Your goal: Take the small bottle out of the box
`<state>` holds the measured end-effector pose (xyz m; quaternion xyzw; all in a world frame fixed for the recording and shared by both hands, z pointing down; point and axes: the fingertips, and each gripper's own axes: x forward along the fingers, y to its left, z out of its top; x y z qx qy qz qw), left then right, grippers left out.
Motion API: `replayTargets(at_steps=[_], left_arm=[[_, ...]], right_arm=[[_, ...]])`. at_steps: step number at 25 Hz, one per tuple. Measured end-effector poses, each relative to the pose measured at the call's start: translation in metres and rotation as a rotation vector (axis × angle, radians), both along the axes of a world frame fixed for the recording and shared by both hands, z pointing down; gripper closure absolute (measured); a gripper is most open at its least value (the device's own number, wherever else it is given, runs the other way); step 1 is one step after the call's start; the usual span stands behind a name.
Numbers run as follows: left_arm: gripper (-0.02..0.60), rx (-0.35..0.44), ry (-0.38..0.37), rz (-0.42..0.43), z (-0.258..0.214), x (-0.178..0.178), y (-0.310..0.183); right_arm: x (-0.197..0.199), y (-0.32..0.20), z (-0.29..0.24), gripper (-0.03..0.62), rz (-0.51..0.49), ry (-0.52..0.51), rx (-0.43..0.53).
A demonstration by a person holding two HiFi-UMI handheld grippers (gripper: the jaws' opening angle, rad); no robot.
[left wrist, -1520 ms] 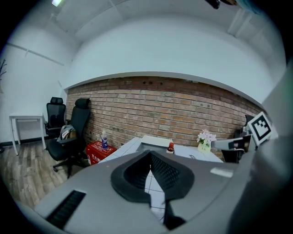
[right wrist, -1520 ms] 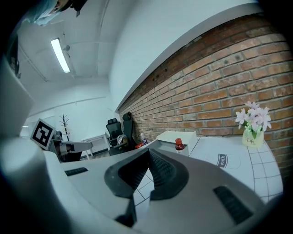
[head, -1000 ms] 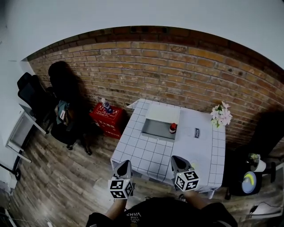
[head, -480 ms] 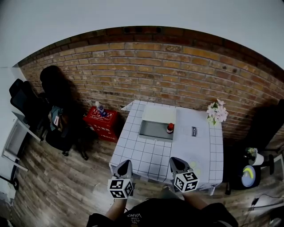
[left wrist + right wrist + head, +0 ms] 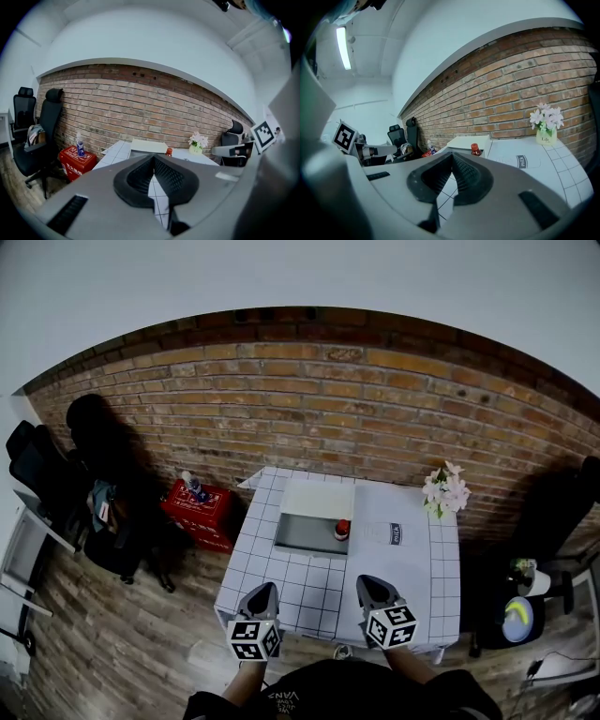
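Holding both tongs at the near edge of the white tiled table [image 5: 281,582], I see the open grey rectangular box [image 5: 298,536] well ahead of them. The small bottle with the red cap [image 5: 342,529] stands upright inside the box, at its right end. My left gripper [image 5: 262,591] is closed, its black ribbed pads pressed together with nothing between them, and it is well apart from the box. My right gripper [image 5: 371,583] is closed and empty in the same way. Right of the box stands a small pot of pale pink flowers [image 5: 444,491]. Left of the box, on the floor, sits a red plastic crate [image 5: 199,512].
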<state>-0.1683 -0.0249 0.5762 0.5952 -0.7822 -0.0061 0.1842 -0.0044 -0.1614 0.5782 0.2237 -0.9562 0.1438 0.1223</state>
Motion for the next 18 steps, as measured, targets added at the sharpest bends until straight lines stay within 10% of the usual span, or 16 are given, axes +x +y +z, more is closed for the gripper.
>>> replayTargets(at_steps=[18], left_arm=[[0.569,-0.053,-0.086,0.117,0.015,0.021,-0.115]], right_arm=[[0.036,-0.080,0.021,0.595,0.020,0.019,-0.034]])
